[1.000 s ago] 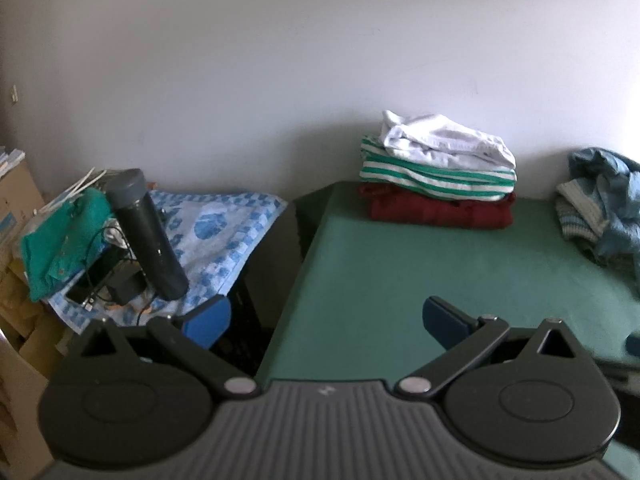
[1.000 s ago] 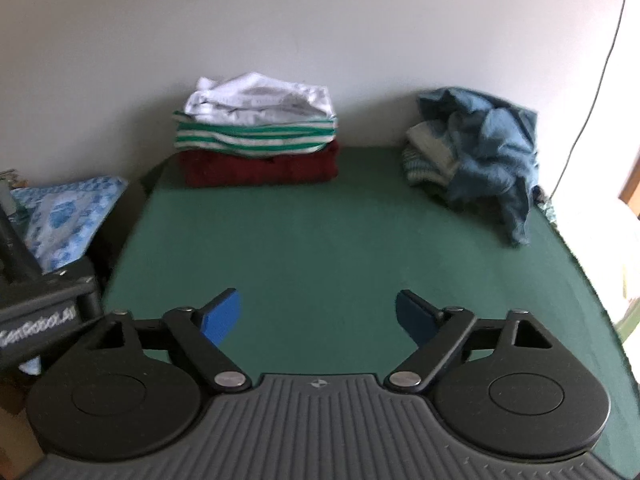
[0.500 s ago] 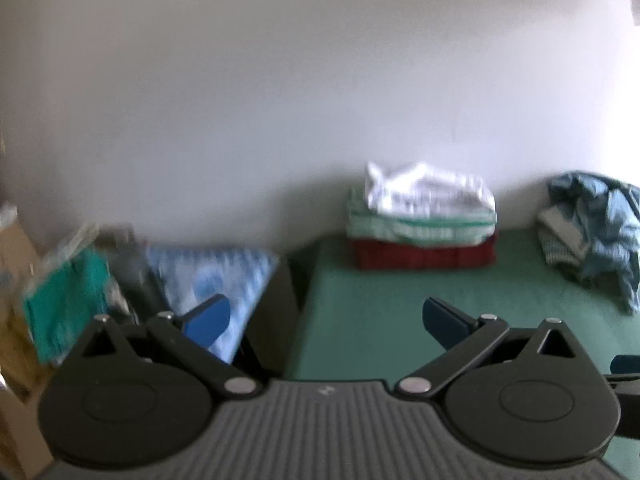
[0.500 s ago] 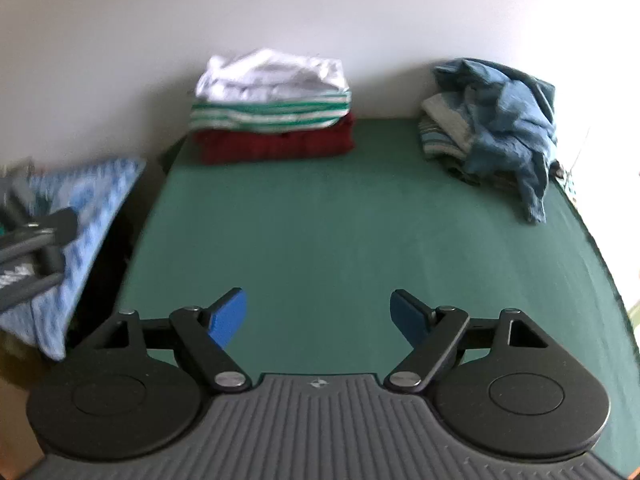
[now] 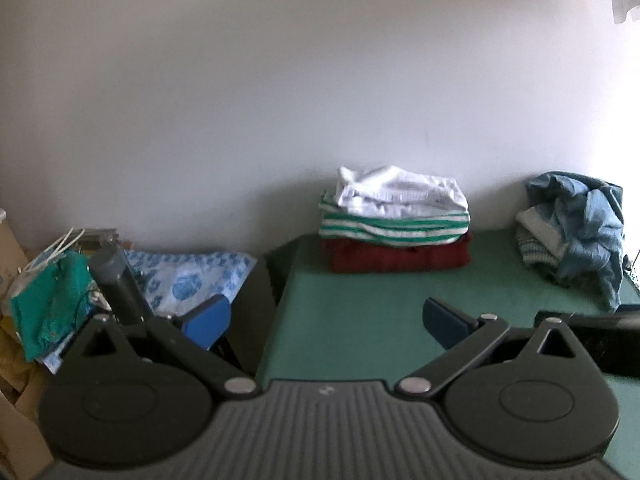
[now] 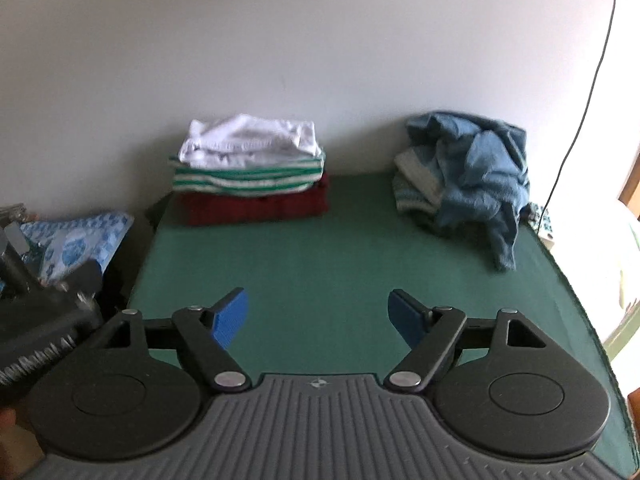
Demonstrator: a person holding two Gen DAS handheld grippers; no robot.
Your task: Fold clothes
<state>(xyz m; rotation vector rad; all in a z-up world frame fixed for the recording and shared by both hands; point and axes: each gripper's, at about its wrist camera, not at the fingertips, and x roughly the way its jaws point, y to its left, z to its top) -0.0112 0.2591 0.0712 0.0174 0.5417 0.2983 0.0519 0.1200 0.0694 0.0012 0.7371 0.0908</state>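
Against the far wall, a crumpled blue-and-grey clothes heap (image 6: 466, 176) lies right of a folded white, green-striped and red stack (image 6: 250, 172) on the green table (image 6: 320, 264). Both the left gripper (image 5: 326, 320) and right gripper (image 6: 318, 314) have lifted and squared up, jaws spread and empty, suggesting another garment is due.

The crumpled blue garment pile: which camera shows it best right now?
The right wrist view: the crumpled blue garment pile sits whole and unobstructed on the green table. The left wrist view shows it smaller, near the right edge, beside glare.
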